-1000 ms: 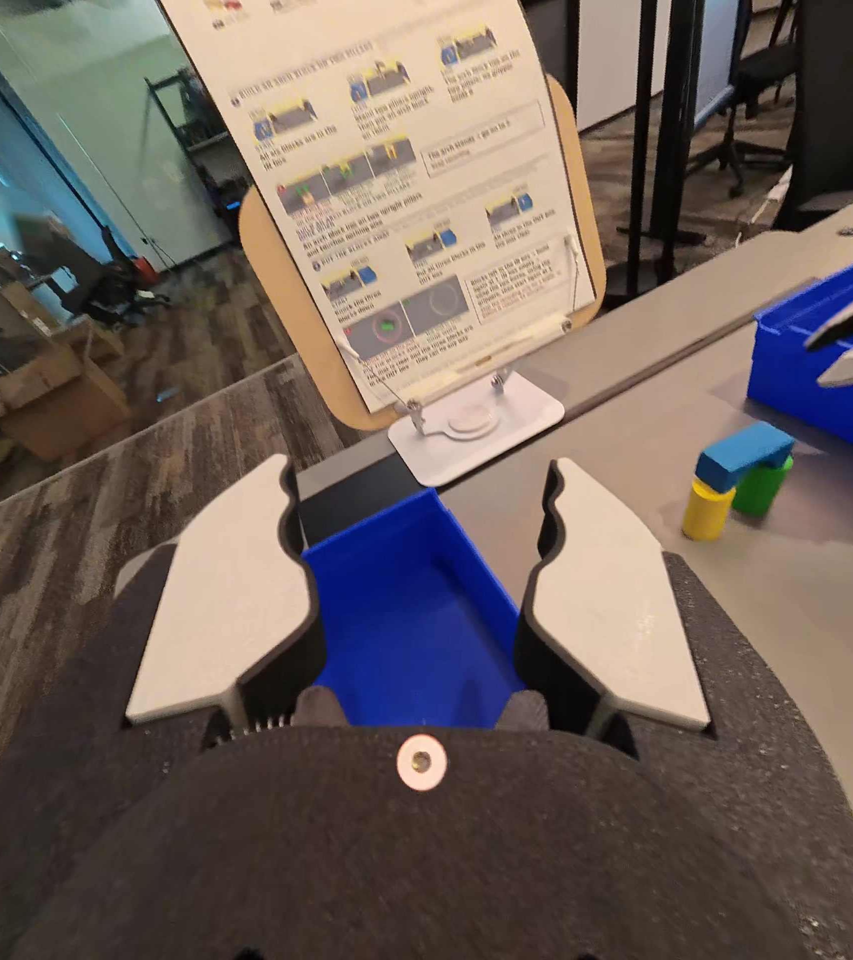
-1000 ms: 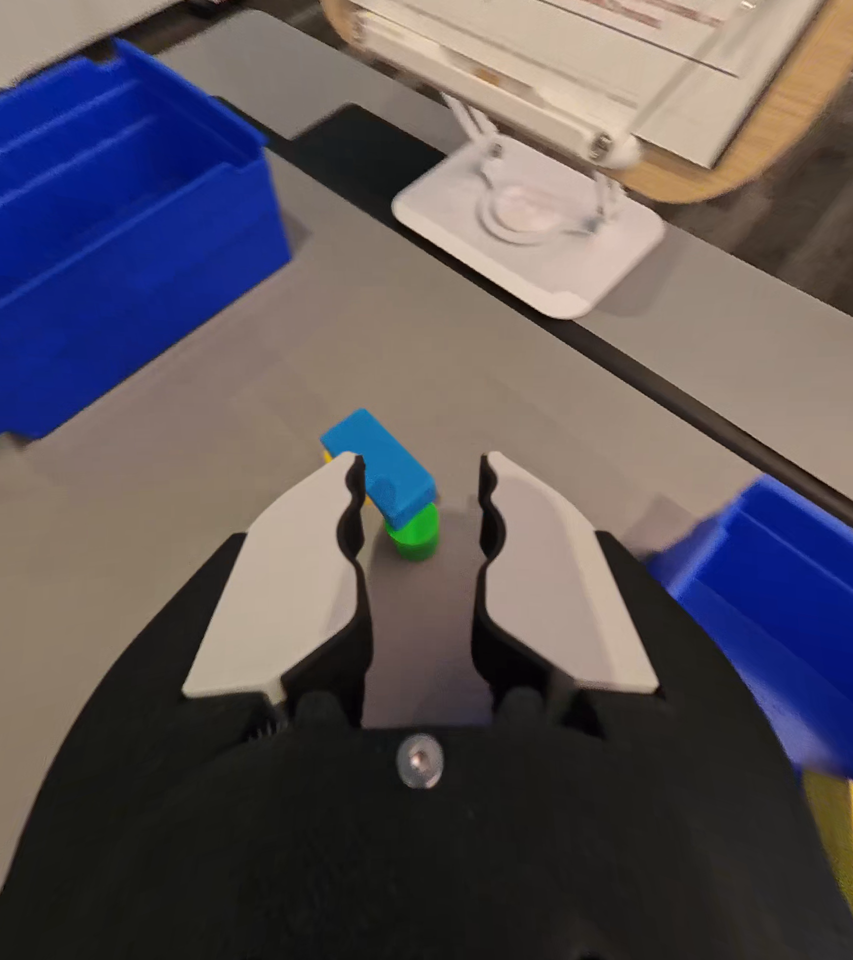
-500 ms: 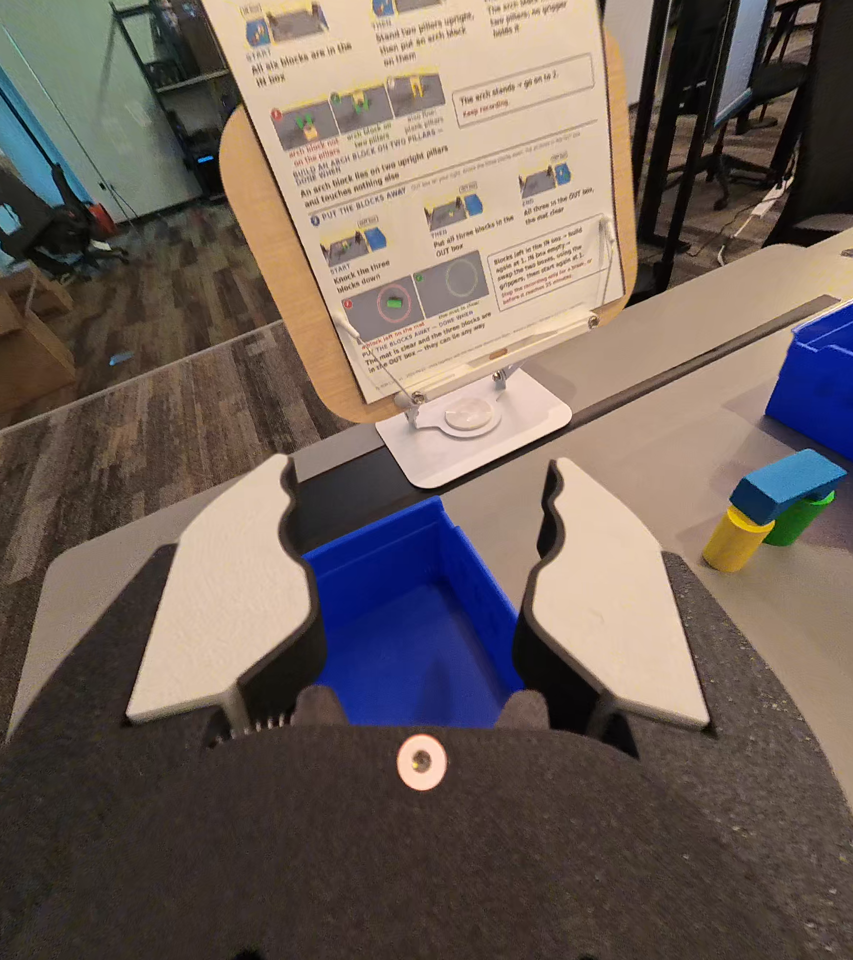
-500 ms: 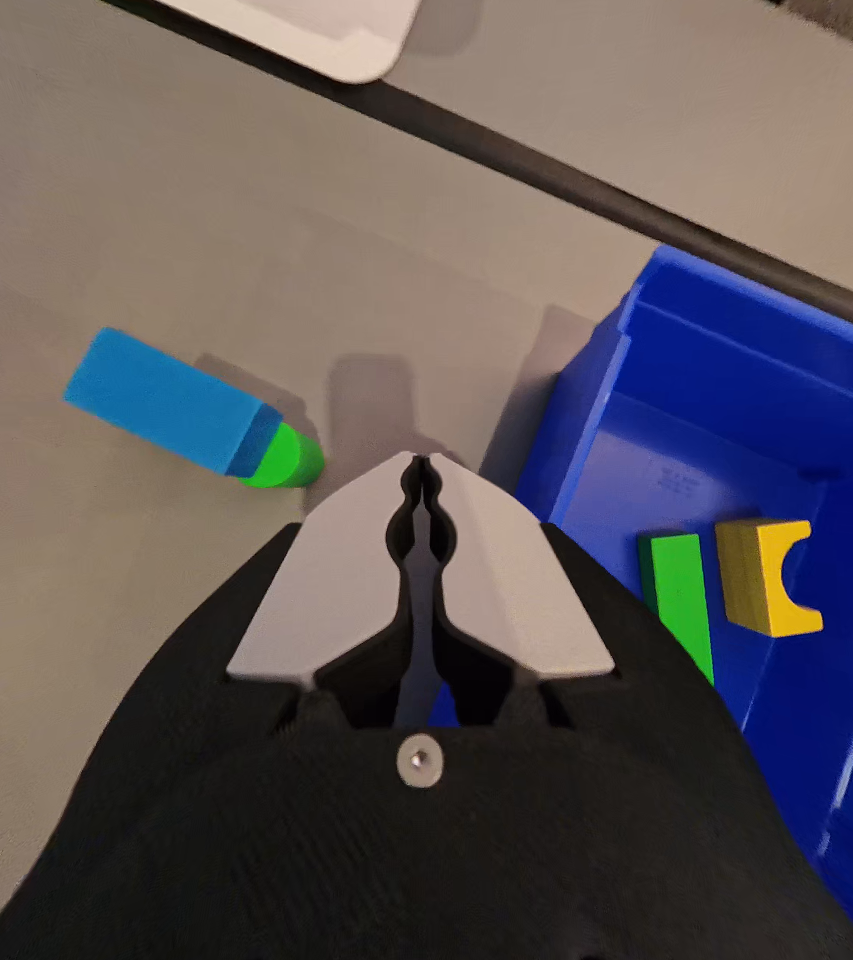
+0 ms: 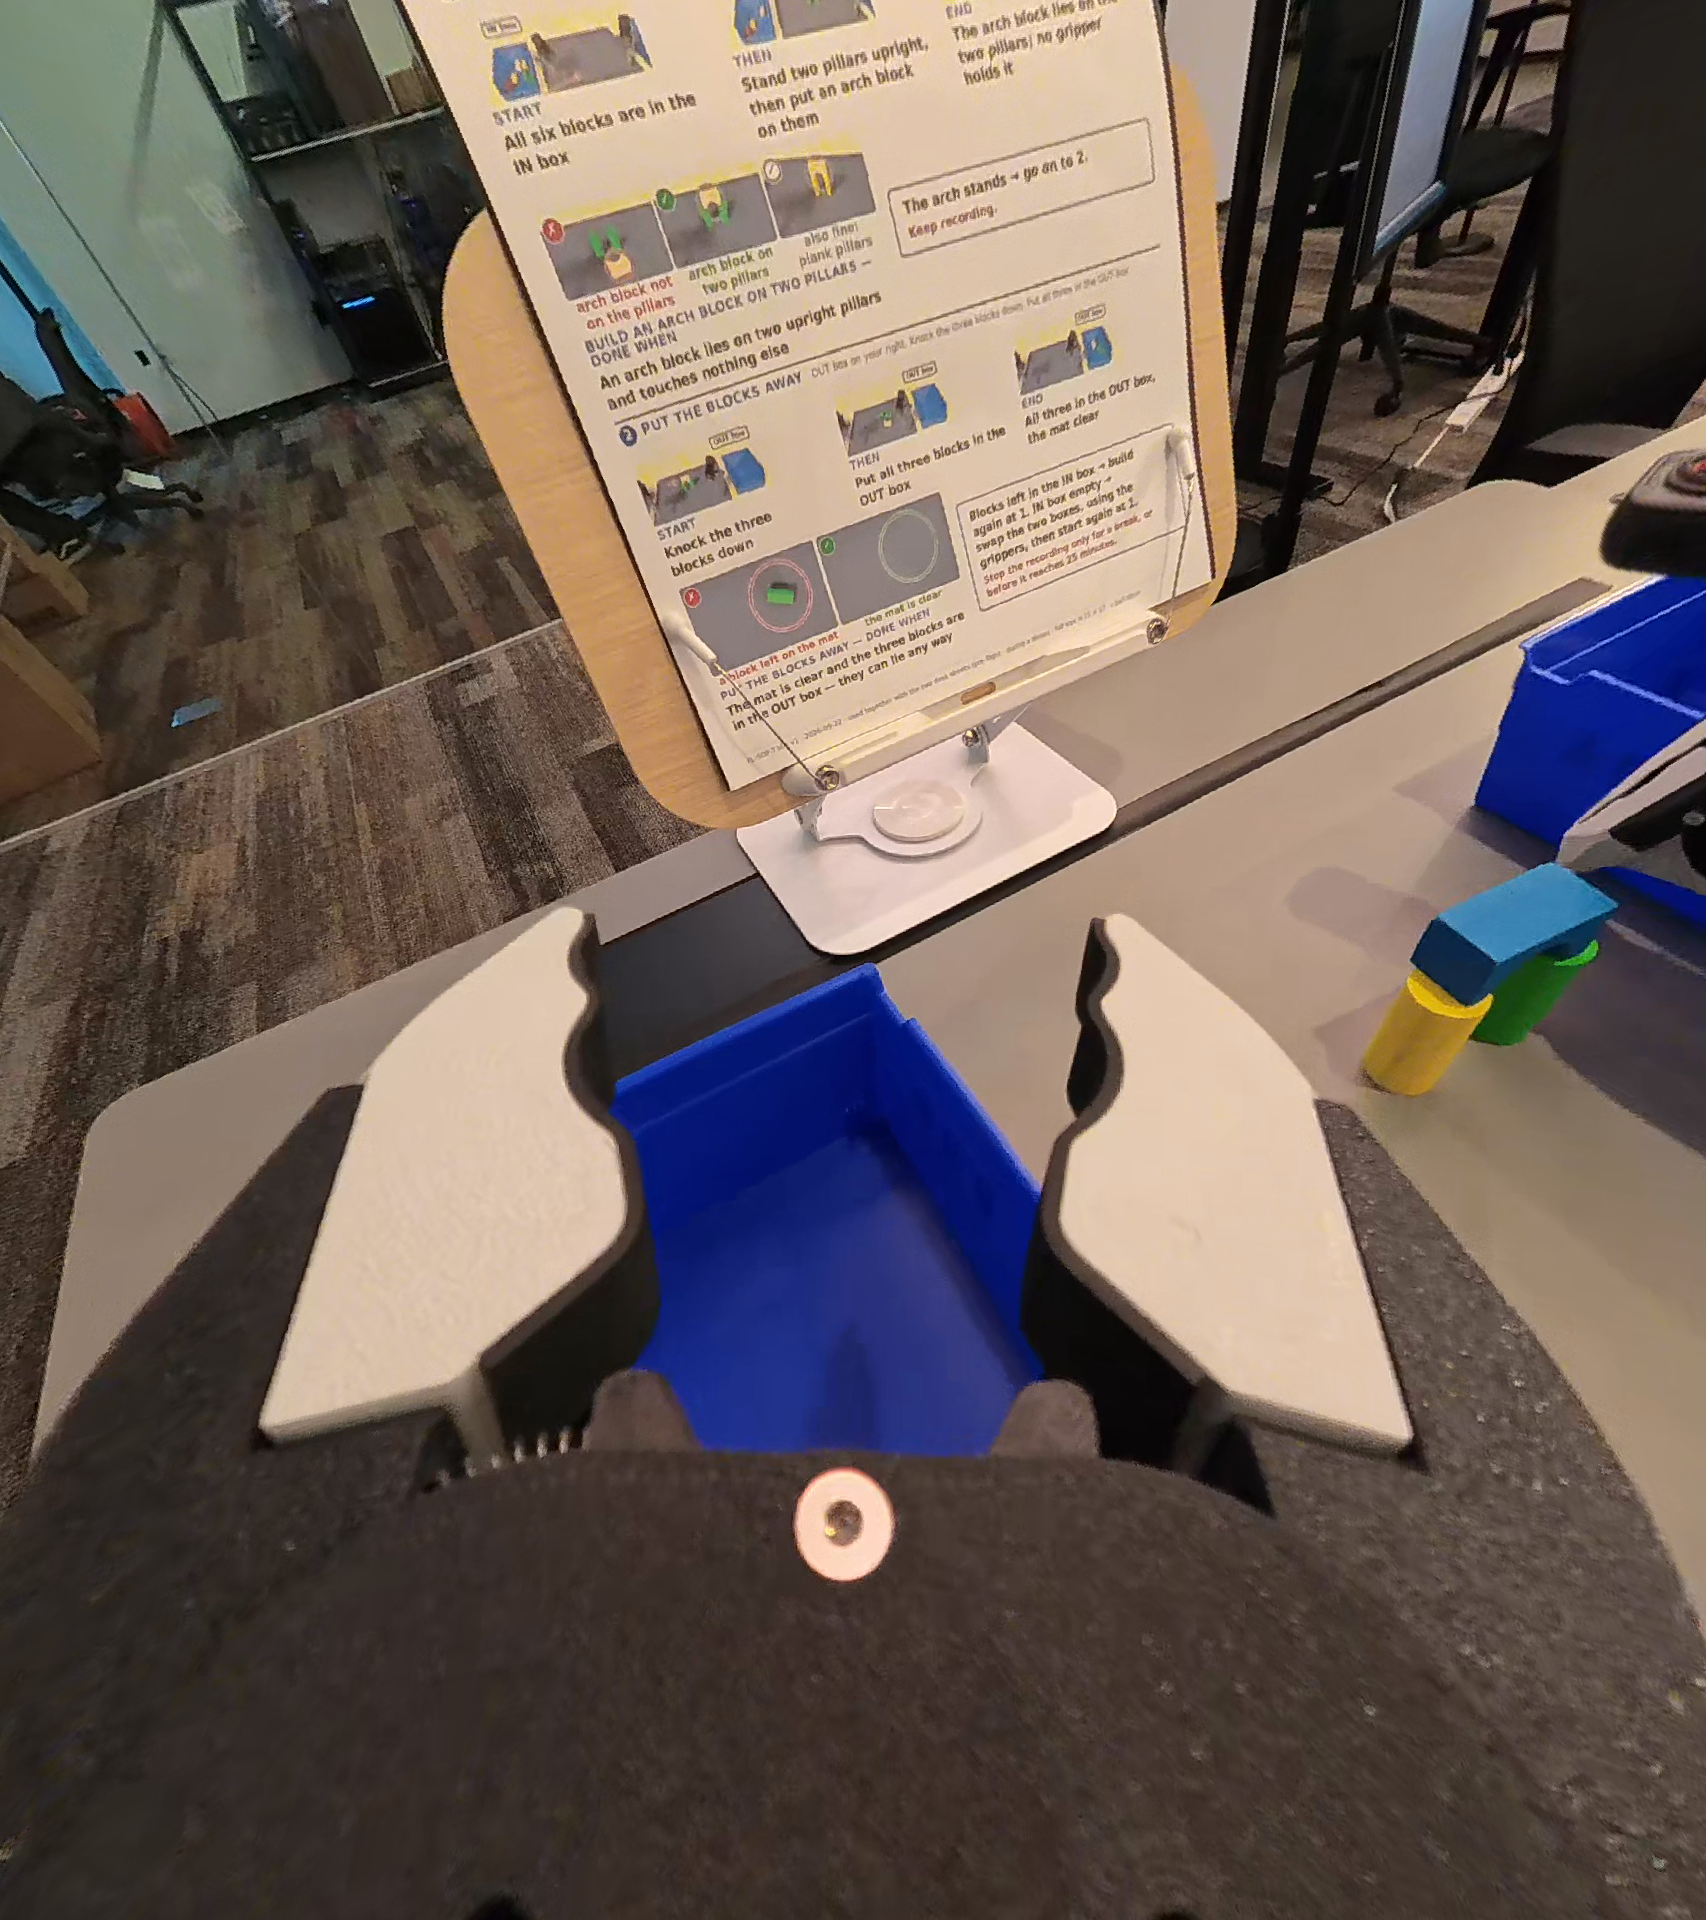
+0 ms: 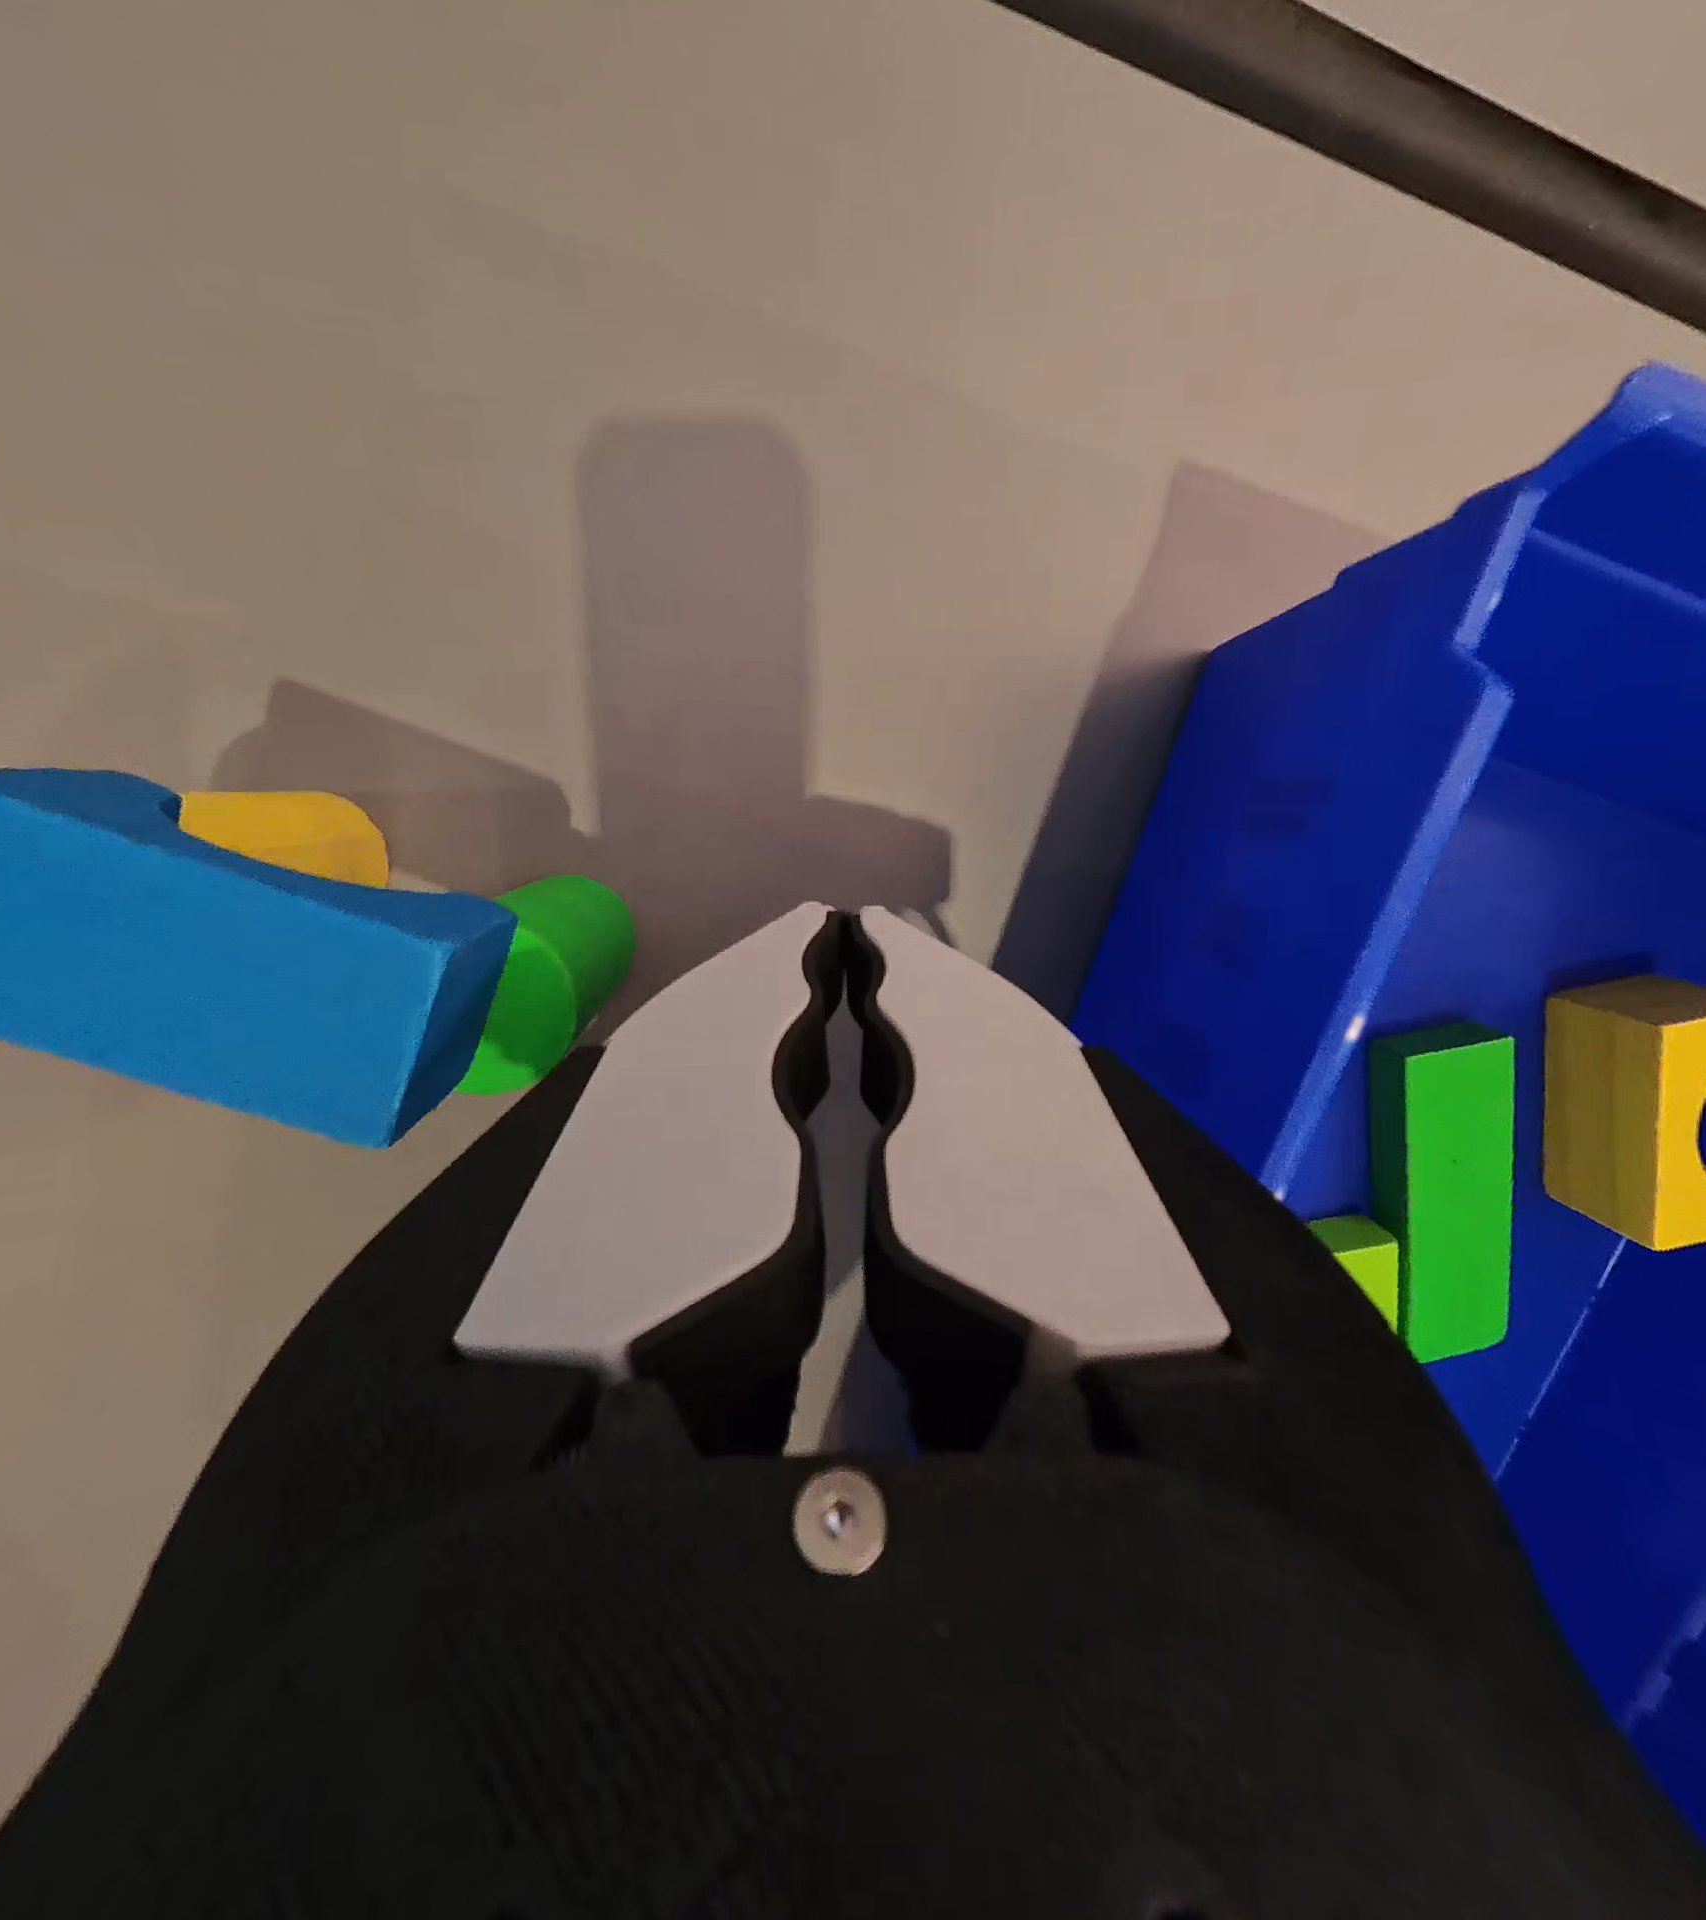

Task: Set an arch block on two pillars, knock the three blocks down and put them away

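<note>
We see the right bin (image 6: pixel 1348 831) cut by frame edge both views; small green block (image 6: pixel 1358 1262) half behind right gripper (image 6: pixel 844 920); yellow pillar (image 6: pixel 293 831) mostly under blue arch (image 6: pixel 163 956).

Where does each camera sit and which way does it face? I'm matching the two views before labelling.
Left wrist view: rides the open left gripper, looking level over an empty blue bin toward an instruction board; its two fingers show.
Right wrist view: rides the shut right gripper, looking steeply down at the grey mat beside another blue bin; its fingers show.
Shared: the blue arch block on the yellow pillar and green pillar.
</note>
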`<state>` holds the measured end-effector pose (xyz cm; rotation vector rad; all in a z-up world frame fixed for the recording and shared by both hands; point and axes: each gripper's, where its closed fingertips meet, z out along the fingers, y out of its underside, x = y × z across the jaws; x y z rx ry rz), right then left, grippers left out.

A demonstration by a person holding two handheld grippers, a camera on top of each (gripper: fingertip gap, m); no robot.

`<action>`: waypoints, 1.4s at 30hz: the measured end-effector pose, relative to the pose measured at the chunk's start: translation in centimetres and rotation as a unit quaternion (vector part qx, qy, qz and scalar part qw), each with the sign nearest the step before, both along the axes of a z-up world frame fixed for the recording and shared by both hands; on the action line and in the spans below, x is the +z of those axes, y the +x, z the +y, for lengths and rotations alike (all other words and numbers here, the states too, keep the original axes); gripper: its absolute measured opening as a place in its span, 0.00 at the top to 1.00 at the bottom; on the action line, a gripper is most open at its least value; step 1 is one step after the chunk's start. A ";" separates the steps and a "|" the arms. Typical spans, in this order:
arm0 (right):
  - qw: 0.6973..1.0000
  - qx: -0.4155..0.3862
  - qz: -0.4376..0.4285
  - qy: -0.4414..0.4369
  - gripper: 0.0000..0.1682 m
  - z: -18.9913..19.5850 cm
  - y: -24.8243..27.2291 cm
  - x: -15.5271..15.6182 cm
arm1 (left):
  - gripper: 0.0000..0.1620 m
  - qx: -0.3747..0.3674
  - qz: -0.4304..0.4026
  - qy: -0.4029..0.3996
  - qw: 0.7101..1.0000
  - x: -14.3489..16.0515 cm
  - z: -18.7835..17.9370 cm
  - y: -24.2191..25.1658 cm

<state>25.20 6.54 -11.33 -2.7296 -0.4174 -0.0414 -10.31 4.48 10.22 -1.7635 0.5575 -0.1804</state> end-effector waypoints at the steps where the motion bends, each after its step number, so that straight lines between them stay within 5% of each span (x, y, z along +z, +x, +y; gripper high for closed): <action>1: 1.000 0.000 0.001 -0.005 0.99 -0.1 0.0 -0.2 | 0.46 -0.001 0.003 -0.004 1.000 -0.2 0.0 -0.1; 9: 0.996 0.044 0.055 -0.048 1.00 -0.9 -4.0 -1.3 | 0.46 -0.001 -0.010 -0.004 1.000 0.2 -0.1 -0.6; 15: 0.977 0.197 0.075 -0.013 0.99 -1.9 -15.1 1.9 | 0.46 0.005 -0.014 -0.012 1.000 -0.1 0.1 -1.2; 23: 0.950 0.277 0.083 0.114 0.99 -4.2 -17.7 8.1 | 0.46 0.000 -0.022 -0.019 1.000 0.2 -0.5 -1.7; 30: 0.979 0.193 0.014 0.070 0.57 -11.6 -7.7 1.0 | 0.46 -0.048 -0.022 -0.040 0.998 0.2 -2.1 0.2; 37: 0.985 0.171 -0.028 -0.024 0.56 -14.7 -3.9 -4.7 | 0.48 -0.281 0.067 -0.100 0.952 -3.5 -8.5 10.2; 42: 0.985 0.159 0.063 -0.015 0.56 -15.8 -4.7 -3.3 | 0.51 -0.379 0.197 -0.162 0.890 -9.9 -13.0 15.6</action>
